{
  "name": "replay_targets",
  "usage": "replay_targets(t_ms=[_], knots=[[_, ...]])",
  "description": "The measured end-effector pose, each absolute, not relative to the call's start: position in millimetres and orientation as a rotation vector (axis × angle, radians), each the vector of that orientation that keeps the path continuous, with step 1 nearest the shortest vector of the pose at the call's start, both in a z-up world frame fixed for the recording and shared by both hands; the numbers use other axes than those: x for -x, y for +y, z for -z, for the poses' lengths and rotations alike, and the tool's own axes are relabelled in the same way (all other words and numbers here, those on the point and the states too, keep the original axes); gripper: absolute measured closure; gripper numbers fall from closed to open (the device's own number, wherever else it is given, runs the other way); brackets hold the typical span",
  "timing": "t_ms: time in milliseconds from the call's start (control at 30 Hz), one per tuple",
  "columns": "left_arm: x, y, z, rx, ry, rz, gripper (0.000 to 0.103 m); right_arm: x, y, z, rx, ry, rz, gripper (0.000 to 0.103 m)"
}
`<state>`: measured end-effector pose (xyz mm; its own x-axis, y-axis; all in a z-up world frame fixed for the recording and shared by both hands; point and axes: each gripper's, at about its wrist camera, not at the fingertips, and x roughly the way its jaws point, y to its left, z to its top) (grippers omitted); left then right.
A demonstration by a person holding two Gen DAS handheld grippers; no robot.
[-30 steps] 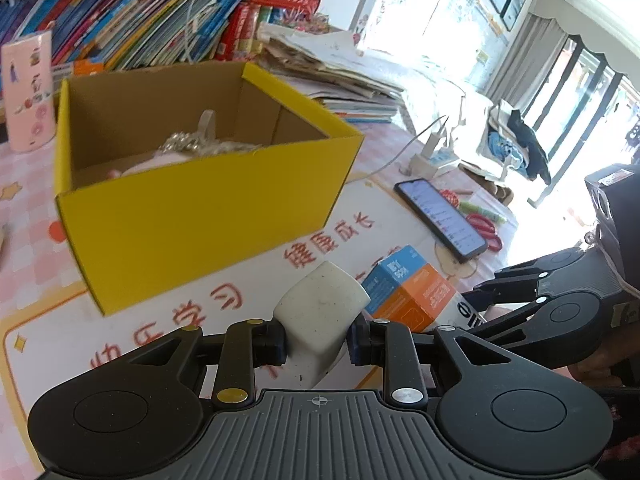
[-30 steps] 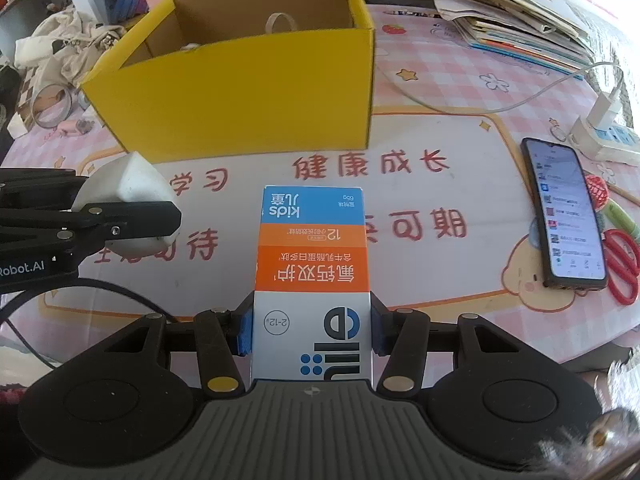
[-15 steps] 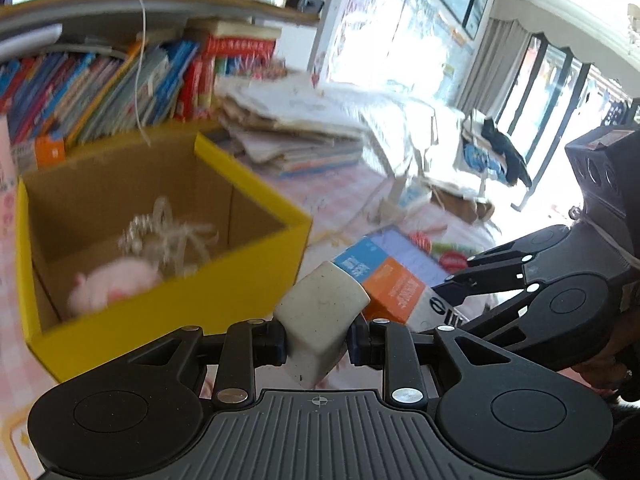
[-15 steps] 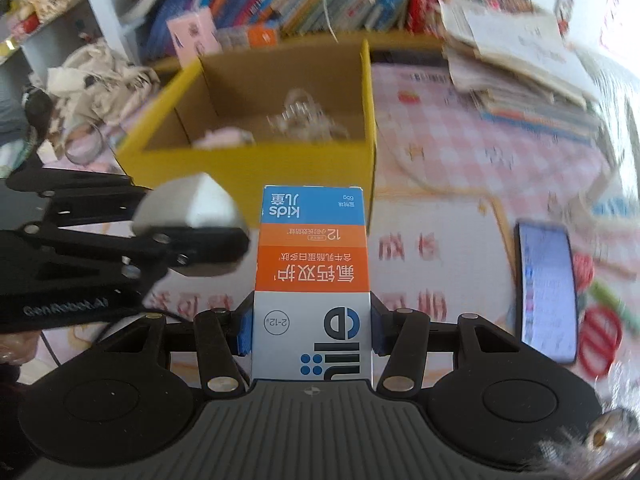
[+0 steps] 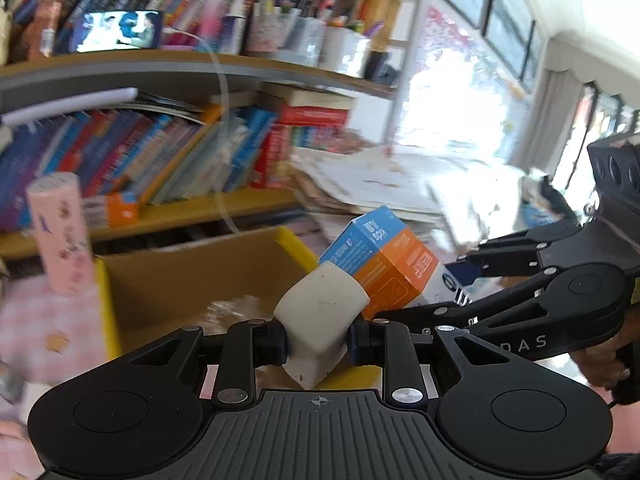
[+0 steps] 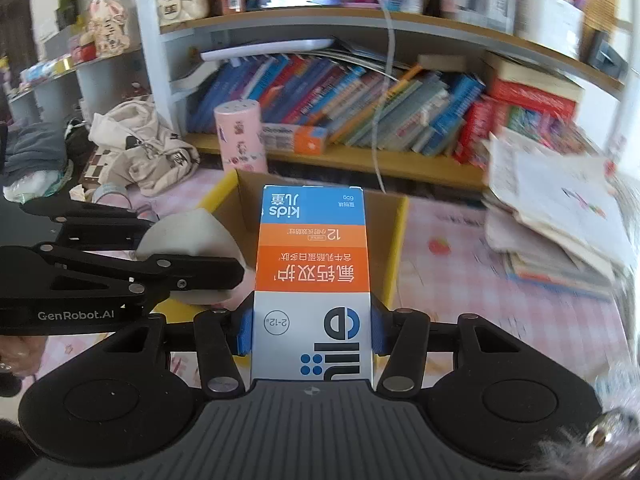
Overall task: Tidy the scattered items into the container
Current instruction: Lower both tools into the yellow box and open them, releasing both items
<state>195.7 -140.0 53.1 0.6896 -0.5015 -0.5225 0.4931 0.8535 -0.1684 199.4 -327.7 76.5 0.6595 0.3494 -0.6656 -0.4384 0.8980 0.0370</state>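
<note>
Both grippers have swung up from the mat and now ride over the yellow box, whose rim sat well ahead a second ago. Left gripper pinches the white block at 6 o'clock of its view, and right gripper clamps the kids toothpaste carton, its far end over the box's near wall at 12 o'clock. We're at the drop-off: next call is probably lowering each load inside the walls, then letting go without the two tools bumping.

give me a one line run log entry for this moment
left gripper: shut on white eraser | right gripper: shut on kids toothpaste box | both by yellow cardboard box | nothing released
</note>
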Motion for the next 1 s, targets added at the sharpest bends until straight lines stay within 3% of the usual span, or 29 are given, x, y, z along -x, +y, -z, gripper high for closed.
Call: replay_targets(t_ms=[467,1000], knots=[[-286,-134,-14,-0.179,0.752,0.356,0.078,-326,-279,-22,0.406,0.815,-0.643,0.054],[-300,-140,20,-0.260,0.883,0.299,0.074,-362,-225,25,0.810,0.835,-0.927,0.053]])
